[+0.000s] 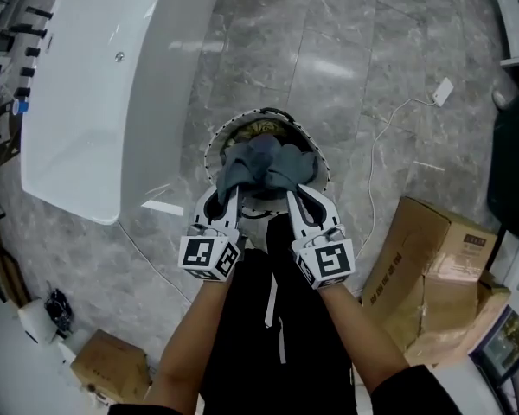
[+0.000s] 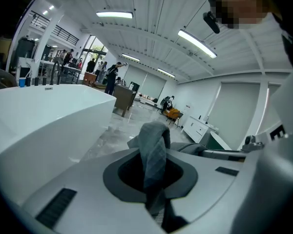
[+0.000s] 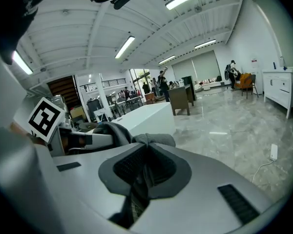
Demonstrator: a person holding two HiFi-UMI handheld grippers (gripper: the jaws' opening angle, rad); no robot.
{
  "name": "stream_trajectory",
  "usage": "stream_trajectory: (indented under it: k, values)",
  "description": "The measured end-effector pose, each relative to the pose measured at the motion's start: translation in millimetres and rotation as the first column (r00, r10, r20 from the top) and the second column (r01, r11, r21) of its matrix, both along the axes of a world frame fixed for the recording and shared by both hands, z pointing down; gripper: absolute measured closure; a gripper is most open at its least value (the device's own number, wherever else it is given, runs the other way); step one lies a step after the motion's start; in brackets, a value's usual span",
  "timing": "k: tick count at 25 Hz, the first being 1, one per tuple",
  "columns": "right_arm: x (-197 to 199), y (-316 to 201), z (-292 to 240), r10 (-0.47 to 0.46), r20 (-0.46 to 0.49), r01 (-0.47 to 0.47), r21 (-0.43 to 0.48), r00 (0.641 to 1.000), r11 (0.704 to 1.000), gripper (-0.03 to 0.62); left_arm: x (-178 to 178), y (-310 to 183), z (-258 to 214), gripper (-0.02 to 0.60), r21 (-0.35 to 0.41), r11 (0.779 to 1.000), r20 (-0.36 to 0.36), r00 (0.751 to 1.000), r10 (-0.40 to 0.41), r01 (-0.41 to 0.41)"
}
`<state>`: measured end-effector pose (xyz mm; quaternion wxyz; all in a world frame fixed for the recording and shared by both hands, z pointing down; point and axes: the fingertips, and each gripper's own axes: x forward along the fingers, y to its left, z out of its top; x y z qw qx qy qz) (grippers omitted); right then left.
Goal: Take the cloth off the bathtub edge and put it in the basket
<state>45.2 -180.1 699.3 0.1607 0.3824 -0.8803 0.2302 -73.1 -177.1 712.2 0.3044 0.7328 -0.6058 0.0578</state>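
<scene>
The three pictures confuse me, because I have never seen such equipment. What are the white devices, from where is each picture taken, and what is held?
No robot here: a person holds a two-jaw tool in each hand. The head view looks down from the person's head and shows the left tool and the right tool. The other two views come from cameras riding on each tool, looking along its jaws. Both tools are shut on one grey cloth, held over a round basket on the grey floor. The white bathtub stands at the left, a cardboard box at the right.
</scene>
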Motion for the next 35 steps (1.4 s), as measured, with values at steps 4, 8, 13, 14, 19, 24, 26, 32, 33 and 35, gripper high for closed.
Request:
stream_trajectory:
  k: [4, 8, 13, 14, 19, 24, 26, 32, 33, 35]
  values:
    - [0, 4, 45, -0.026, -0.035, 0.025, -0.028, 0.999, 0.999, 0.556, 0, 1, 44, 0.540, -0.040, 0.999, -0.009, 1.000, 0.003, -0.003]
    - [6, 10, 77, -0.027, -0.073, 0.023, -0.052, 0.997, 0.998, 0.556, -1, 9, 76, 0.540, -0.092, 0.996, -0.038, 0.999, -0.023, 0.019]
    - [7, -3, 106, 0.025, -0.073, -0.031, -0.075, 0.997, 0.997, 0.556, 2, 2, 107, 0.539, -0.120, 0.993, -0.031, 1.000, -0.006, 0.002]
    - [7, -6, 113, 0.032, -0.074, -0.038, -0.082, 0.997, 0.996, 0.557, 3, 1, 113, 0.540, -0.124, 0.992, -0.025, 1.000, 0.000, -0.003]
    - [3, -16, 152, 0.008, -0.101, -0.020, -0.114, 0.995, 0.993, 0.556, 15, -1, 153, 0.540, -0.167, 0.983, -0.011, 0.997, 0.077, -0.078]
    - [-11, -2, 187, -0.127, -0.130, 0.109, -0.136, 0.983, 0.985, 0.557, 14, 12, 190, 0.540, -0.197, 0.968, 0.005, 0.987, 0.160, -0.155]
    - [-9, 2, 202, -0.146, -0.144, 0.124, -0.150, 0.979, 0.981, 0.556, 9, 12, 203, 0.540, -0.214, 0.968, -0.008, 0.991, 0.134, -0.133]
    - [-2, 8, 250, -0.140, -0.193, 0.097, -0.216, 0.971, 0.971, 0.556, 6, 19, 257, 0.538, -0.313, 0.949, -0.036, 0.999, 0.037, -0.047]
    - [-3, 8, 257, -0.147, -0.208, 0.098, -0.228, 0.967, 0.969, 0.557, 9, 20, 264, 0.537, -0.328, 0.943, -0.042, 0.999, 0.035, -0.047]
    - [-8, 9, 274, -0.196, -0.241, 0.136, -0.244, 0.950, 0.960, 0.556, 16, 19, 277, 0.536, -0.346, 0.935, -0.040, 0.997, 0.063, -0.073]
